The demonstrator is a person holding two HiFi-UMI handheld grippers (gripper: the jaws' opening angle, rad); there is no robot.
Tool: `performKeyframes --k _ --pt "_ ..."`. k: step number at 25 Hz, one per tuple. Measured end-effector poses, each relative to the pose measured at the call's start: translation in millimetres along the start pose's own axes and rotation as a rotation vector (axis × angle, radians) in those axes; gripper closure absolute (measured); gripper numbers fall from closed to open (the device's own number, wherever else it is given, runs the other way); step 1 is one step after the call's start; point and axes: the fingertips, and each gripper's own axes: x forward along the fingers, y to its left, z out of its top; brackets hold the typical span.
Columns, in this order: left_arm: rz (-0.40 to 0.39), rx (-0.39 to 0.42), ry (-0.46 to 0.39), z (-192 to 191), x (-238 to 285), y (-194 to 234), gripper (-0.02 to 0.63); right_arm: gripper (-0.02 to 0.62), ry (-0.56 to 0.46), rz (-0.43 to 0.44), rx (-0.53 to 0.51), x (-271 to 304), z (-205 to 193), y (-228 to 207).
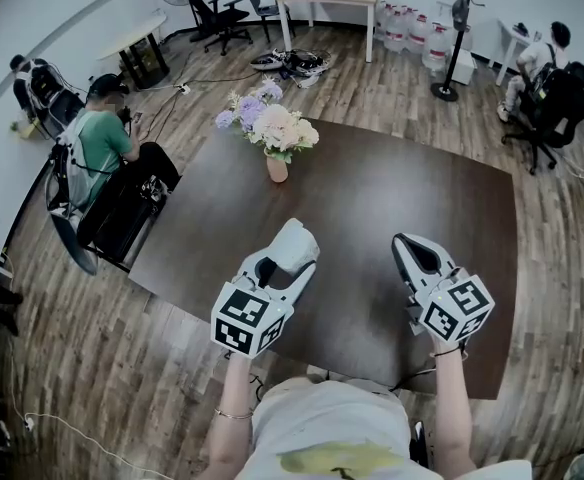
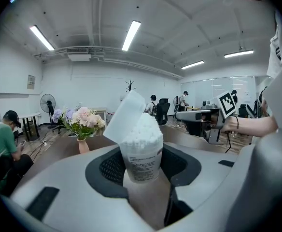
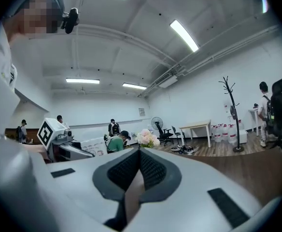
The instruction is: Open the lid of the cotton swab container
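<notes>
In the head view the left claw [image 1: 284, 260] and the right claw [image 1: 419, 256] hover over a dark worktop [image 1: 402, 198], well apart from a vase [image 1: 276, 167] of pale flowers [image 1: 268, 123] near its far end. A white cotton swab container [image 1: 297, 240] shows in the left claw. In the left gripper view that claw grips the container upright by its sides, its lid [image 2: 124, 116] flipped up and tilted left, with white swabs [image 2: 142, 128] heaped to the brim. In the right gripper view the claw is closed tight with nothing in it.
</notes>
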Motion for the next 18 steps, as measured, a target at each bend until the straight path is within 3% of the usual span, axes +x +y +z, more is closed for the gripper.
performKeyframes --k 18 --pt "0.028 -0.005 0.018 -5 2 -1 0.394 0.575 -0.056 -0.065 -0.003 -18 -2 -12"
